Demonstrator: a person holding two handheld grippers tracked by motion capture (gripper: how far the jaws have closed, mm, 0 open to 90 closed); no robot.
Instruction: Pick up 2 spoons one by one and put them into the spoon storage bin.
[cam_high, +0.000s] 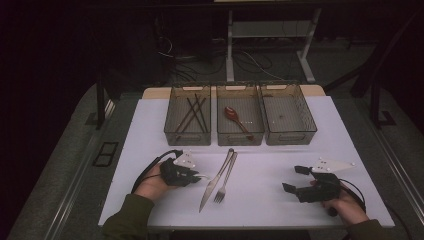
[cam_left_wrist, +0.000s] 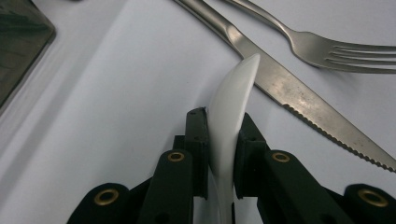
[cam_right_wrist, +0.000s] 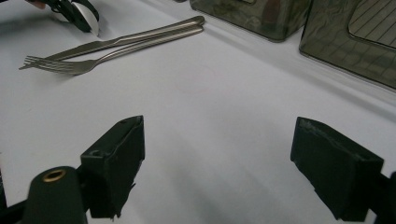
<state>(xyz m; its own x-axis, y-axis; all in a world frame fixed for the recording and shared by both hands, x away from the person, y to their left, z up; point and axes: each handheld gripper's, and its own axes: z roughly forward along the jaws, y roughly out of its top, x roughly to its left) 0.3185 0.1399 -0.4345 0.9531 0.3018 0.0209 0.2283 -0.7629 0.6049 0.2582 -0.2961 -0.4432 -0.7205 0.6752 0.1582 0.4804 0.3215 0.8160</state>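
My left gripper (cam_high: 200, 176) (cam_left_wrist: 223, 126) rests on the white table at the left, shut on a white spoon (cam_left_wrist: 233, 93) that stands on edge between its pads. The spoon's tip reaches the blade of a steel knife (cam_high: 215, 182) (cam_left_wrist: 299, 98). A steel fork (cam_high: 226, 179) (cam_left_wrist: 327, 49) lies just beyond the knife, parallel to it. My right gripper (cam_high: 295, 179) (cam_right_wrist: 219, 163) sits at the table's front right, open, with bare table between its jaws. In the right gripper view, the knife (cam_right_wrist: 135, 38) and fork (cam_right_wrist: 93, 63) lie ahead, with the white spoon (cam_right_wrist: 88, 18) in the far gripper.
Three dark clear bins stand in a row at the back. The left bin (cam_high: 186, 136) holds dark chopsticks (cam_high: 195, 112), the middle bin (cam_high: 240, 137) a reddish-brown spoon (cam_high: 235, 116), and the right bin (cam_high: 290, 136) has nothing in it. The table's front edge runs just under both hands.
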